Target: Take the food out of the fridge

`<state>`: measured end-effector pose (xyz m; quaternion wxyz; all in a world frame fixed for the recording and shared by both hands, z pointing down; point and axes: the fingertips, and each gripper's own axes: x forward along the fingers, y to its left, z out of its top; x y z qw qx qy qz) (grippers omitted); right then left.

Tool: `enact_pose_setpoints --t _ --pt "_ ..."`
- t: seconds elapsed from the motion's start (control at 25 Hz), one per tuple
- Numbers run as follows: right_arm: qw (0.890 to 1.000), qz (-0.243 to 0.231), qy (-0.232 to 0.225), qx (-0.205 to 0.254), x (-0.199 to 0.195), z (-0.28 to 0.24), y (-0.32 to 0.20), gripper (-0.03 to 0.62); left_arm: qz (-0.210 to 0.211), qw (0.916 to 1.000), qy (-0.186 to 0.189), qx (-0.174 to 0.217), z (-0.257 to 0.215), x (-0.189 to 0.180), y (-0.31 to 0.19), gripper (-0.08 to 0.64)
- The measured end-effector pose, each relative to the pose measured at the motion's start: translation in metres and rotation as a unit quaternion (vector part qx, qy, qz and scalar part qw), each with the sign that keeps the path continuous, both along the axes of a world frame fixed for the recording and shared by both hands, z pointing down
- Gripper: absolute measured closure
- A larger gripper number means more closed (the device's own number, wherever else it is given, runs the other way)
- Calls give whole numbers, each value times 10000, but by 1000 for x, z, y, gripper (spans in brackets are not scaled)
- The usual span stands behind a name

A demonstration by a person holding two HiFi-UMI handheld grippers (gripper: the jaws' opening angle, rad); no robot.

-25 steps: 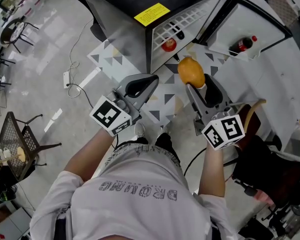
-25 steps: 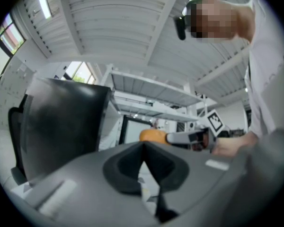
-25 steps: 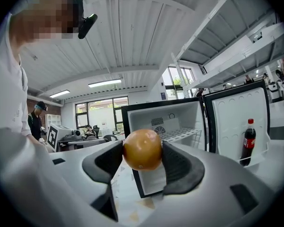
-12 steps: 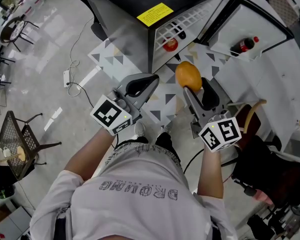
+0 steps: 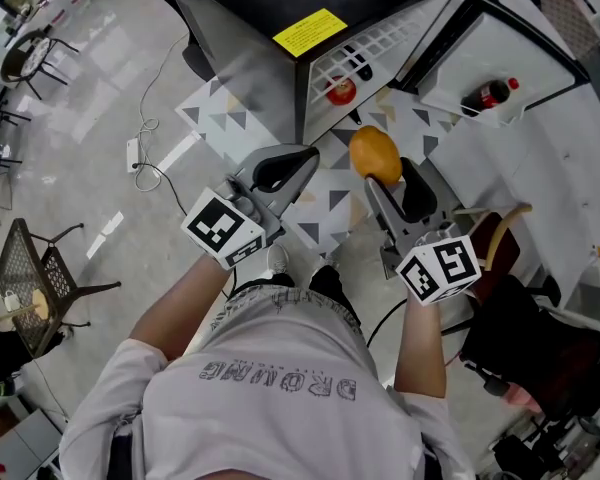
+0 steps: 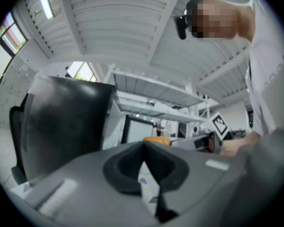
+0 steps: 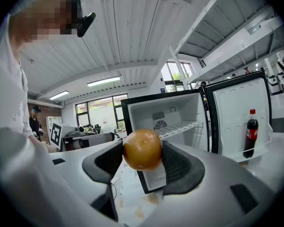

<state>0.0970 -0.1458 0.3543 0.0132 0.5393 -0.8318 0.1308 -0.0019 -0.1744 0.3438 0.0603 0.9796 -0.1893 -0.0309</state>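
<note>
In the head view my right gripper [image 5: 388, 175] is shut on an orange [image 5: 375, 154], held in the air in front of the open fridge [image 5: 280, 3]. The right gripper view has the orange [image 7: 142, 149] pinched between both jaw pads, with the fridge cavity [image 7: 166, 116] behind it. A red round food item [image 5: 340, 90] lies under the fridge's wire shelf. A cola bottle [image 5: 490, 93] stands in the open door's rack, also seen as the bottle [image 7: 250, 132] in the right gripper view. My left gripper [image 5: 283, 166] hangs left of the orange, jaws shut with nothing between them.
The fridge door [image 5: 500, 58] stands open to the right. A patterned mat [image 5: 220, 113] lies in front of the fridge. A power strip with its cable [image 5: 135, 156] is on the floor at left, and a mesh chair [image 5: 30, 278] farther left. A dark chair [image 5: 525, 328] is at right.
My right gripper with the orange has drifted slightly left and back from the fridge. The left gripper has stayed in place.
</note>
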Motion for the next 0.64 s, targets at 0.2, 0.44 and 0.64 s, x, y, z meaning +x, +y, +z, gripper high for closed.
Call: enact_pose_setpoints --t 0.2,0.44,0.64 --pt "10000 -26 -19 -31 2 1 -1 333 -38 10000 7 -7 0 2 -2 554" --pt "10000 -76 -42 -33 4 2 -2 333 -49 10000 -8 -6 0 5 -3 552" --pt "9999 -120 -44 -24 5 1 -4 333 -51 10000 3 10 1 10 -4 552"
